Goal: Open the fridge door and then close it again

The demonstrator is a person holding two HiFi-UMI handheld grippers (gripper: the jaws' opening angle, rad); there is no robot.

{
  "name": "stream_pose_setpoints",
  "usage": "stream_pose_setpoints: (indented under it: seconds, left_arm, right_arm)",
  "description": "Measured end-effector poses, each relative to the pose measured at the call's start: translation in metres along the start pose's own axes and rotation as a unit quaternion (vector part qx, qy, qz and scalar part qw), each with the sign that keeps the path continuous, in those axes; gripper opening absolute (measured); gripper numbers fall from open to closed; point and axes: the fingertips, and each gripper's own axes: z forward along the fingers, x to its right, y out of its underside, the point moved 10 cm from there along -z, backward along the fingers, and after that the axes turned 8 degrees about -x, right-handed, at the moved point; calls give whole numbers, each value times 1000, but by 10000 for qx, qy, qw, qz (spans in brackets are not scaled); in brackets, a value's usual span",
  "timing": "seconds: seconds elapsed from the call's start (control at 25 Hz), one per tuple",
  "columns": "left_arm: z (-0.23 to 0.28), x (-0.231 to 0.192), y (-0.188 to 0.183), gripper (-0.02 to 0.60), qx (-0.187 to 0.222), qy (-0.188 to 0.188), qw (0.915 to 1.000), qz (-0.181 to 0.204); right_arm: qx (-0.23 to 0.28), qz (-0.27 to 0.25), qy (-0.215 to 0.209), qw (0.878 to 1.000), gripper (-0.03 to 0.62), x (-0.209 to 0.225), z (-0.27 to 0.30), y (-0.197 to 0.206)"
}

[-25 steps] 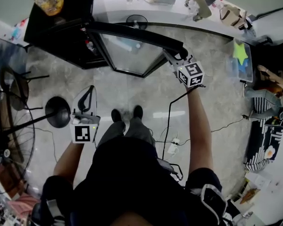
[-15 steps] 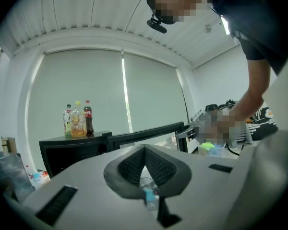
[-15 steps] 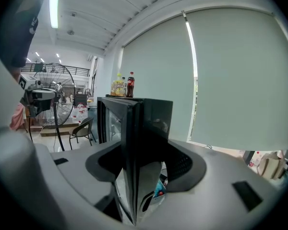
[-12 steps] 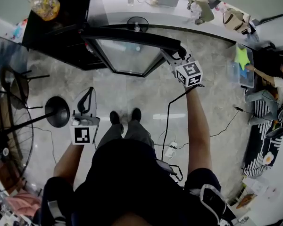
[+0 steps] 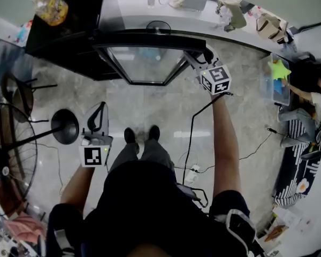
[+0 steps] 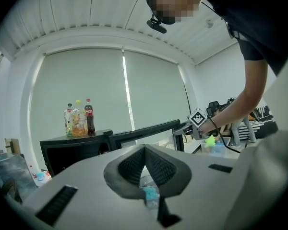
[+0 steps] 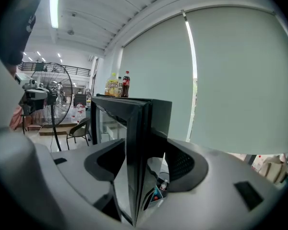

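Black-framed glass fridge door [image 5: 147, 63] is standing ajar at the upper centre of the frame.
The right hand-held gripper [image 5: 199, 59] is straddling the door's free edge, its jaws apart and just now opening wider; the left hand-held gripper [image 5: 96, 119] is hanging closed and empty at lower left.

Right gripper [image 5: 196, 59], jaws just opening, flanks the open fridge door [image 5: 150, 38] edge.

No legible text or labels anywhere
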Motion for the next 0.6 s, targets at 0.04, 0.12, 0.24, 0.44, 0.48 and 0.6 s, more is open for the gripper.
stream_pose_setpoints:
  seconds: [0.04, 0.12, 0.24, 0.44, 0.48, 0.6]
  left_arm:
    - [1, 0, 1, 23, -43, -11, 10000, -1]
    - [3, 0, 1, 23, -78, -20, 10000, 15]
    - [6, 1, 1, 23, -91, -38, 10000, 15]
    - [11, 2, 1, 23, -95, -59, 9999, 41]
    - [11, 3, 0, 23, -119, -71, 9999, 38]
    - [12, 4, -2, 23, -148, -88, 9998, 78]
  right_arm:
    - [9, 16, 3, 10000, 275, 2, 3, 0]
    - [7, 4, -22, 10000, 276, 7, 8, -2]
    - [-4, -60, -58, 10000, 278, 13, 13, -4]
    - [94, 48, 49, 9999, 278, 24, 25, -4]
    - [127, 94, 69, 9999, 275, 27, 27, -4]
    - [235, 217, 75, 9995, 252, 36, 32, -6]
